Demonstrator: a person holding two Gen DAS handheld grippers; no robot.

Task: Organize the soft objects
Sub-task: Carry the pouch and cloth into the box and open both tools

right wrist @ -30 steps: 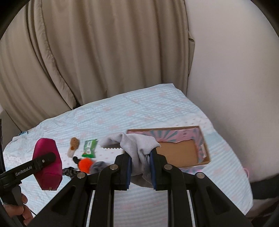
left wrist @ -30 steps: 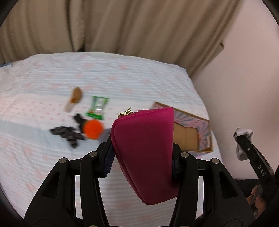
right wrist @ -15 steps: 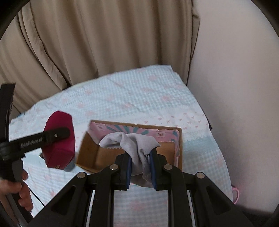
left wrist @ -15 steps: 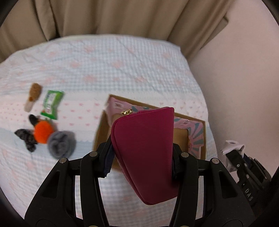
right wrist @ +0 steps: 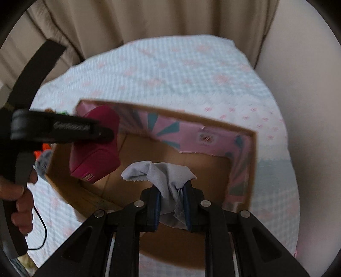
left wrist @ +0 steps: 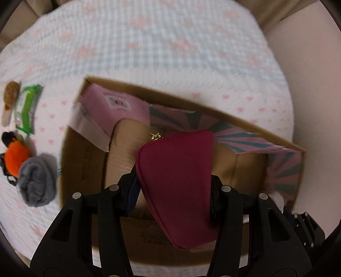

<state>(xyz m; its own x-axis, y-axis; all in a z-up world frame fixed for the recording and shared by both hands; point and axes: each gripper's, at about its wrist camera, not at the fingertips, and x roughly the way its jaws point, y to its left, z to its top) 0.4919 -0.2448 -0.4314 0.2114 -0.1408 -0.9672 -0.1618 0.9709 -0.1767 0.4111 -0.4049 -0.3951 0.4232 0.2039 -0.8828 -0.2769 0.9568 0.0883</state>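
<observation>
My left gripper (left wrist: 173, 185) is shut on a magenta zip pouch (left wrist: 179, 181) and holds it over the left half of an open cardboard box (left wrist: 85, 153) with pink and teal flaps. The pouch also shows in the right wrist view (right wrist: 96, 153), above the box (right wrist: 252, 162). My right gripper (right wrist: 171, 204) is shut on a crumpled grey cloth (right wrist: 164, 176) and holds it over the near middle of the box. The box floor I can see is bare cardboard.
The box lies on a pale checked bedspread (left wrist: 170, 53). Left of it lie a grey rolled sock (left wrist: 37, 181), an orange pompom (left wrist: 16, 157), a green packet (left wrist: 26, 108) and a small brown toy (left wrist: 10, 95). Curtains (right wrist: 159, 19) and a wall (right wrist: 302, 74) bound the bed.
Both grippers have moved forward and down over the box, carrying the pouch and the cloth. The box now fills both views and the loose items have slid to the left edge.
</observation>
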